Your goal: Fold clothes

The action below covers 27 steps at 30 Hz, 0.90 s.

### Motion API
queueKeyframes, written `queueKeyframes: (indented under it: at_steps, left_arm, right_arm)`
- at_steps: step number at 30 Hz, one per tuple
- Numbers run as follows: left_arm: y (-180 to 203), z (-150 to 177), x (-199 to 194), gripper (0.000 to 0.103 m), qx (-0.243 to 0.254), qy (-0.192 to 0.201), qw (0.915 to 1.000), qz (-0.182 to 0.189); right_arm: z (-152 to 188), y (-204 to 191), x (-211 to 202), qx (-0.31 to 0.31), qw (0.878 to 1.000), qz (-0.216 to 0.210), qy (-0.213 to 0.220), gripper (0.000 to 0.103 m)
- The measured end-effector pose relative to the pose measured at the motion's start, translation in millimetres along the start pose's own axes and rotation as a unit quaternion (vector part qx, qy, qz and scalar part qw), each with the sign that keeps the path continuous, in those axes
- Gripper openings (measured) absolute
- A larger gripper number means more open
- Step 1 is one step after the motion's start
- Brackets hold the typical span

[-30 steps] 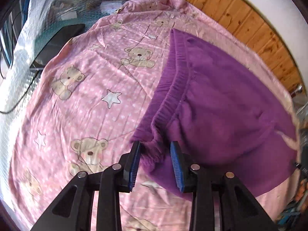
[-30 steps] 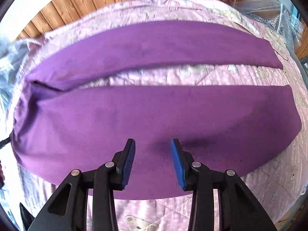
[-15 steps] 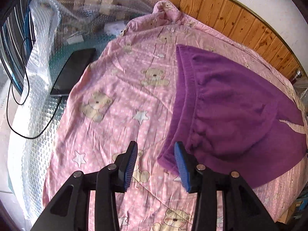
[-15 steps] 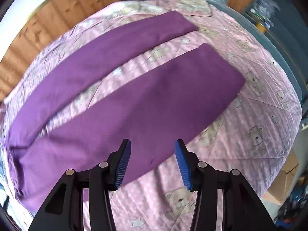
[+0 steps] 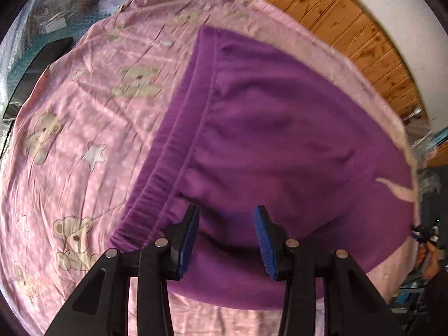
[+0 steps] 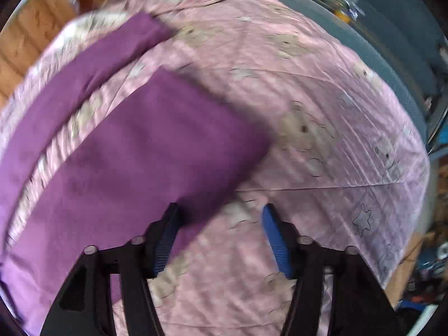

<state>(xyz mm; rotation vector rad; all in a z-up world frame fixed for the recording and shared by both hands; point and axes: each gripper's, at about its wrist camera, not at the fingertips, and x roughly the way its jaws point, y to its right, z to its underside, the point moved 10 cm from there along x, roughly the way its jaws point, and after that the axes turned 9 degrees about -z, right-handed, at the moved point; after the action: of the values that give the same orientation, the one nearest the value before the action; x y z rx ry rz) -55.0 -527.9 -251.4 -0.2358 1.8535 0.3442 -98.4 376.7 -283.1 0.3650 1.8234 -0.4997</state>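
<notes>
— Where are the purple trousers [image 5: 280, 140] right now?

— Spread flat on the pink bear-print sheet [image 5: 84, 128], waistband [image 5: 179, 145] nearest your left side, both legs running away from it. From your right wrist view the two legs [image 6: 134, 151] lie side by side with a strip of sheet showing between them.

— And your left hand-held gripper [image 5: 226, 238]?

— Its jaws stand apart, hovering over the seat of the trousers just beside the waistband. Nothing sits between the blue pads [image 5: 190, 238]; whether they touch the cloth you cannot tell.

— Your right hand-held gripper [image 6: 221, 238]?

— Also spread wide, empty, over the hem end of the nearer leg. Its left pad [image 6: 165, 238] is above purple cloth, its right pad [image 6: 275, 240] above bare sheet. That view is blurred.

— Anything else?

— A wooden panelled wall [image 5: 350, 33] runs behind the far edge.
</notes>
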Motion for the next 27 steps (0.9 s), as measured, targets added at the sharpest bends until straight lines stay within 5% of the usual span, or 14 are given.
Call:
queueKeyframes:
  at_steps: [2, 5, 8, 12, 16, 20, 22, 24, 25, 27]
  left_arm:
    - [-15.5, 7.1, 7.2, 0.037, -0.012, -0.009, 0.9991, -0.041]
    - [5.9, 0.7, -19.6, 0.037, -0.010, -0.001, 0.9979, -0.063]
    - [71.7, -9.9, -44.6, 0.037, 0.045, 0.038, 0.9975, -0.039]
    - [201.5, 5.5, -28.6, 0.037, 0.111, 0.009, 0.9919, 0.061]
    - [340.7, 57.1, -9.5, 0.037, 0.201, -0.036, 0.9679, 0.146]
    - [461.0, 108.1, -1.9, 0.037, 0.296, -0.050, 0.9329, 0.200]
    - [487.4, 117.2, 13.5, 0.037, 0.330, -0.039, 0.9254, 0.183]
    - [501.9, 116.8, 29.8, 0.036, 0.355, -0.014, 0.9228, 0.148]
    - [504.4, 110.4, 32.9, 0.026, 0.361, 0.006, 0.9239, 0.126]
    - [506.8, 101.9, 36.7, 0.021, 0.361, 0.013, 0.9281, 0.092]
  right_arm:
    - [-6.3, 6.6, -11.4, 0.000, 1.000, 0.003, 0.006, 0.053]
    - [-24.9, -30.2, -29.5, -0.052, 0.997, -0.050, 0.035, 0.052]
    - [-33.5, -63.3, -18.6, -0.099, 0.990, -0.094, 0.021, 0.051]
    - [-39.3, -54.8, 15.9, -0.136, 0.990, -0.042, 0.008, 0.054]
    - [-51.2, -73.7, 3.0, -0.118, 0.992, -0.028, 0.026, 0.049]
    - [-24.6, -144.1, -11.3, -0.165, 0.977, -0.132, 0.002, 0.049]
    - [-7.2, -165.0, 1.4, -0.203, 0.967, -0.152, -0.027, 0.048]
    - [-7.5, -164.5, 19.0, -0.238, 0.964, -0.117, -0.012, 0.050]
    - [-14.9, -166.5, 15.9, -0.245, 0.963, -0.114, 0.010, 0.049]
    - [-23.6, -161.3, 7.7, -0.223, 0.968, -0.112, 0.008, 0.048]
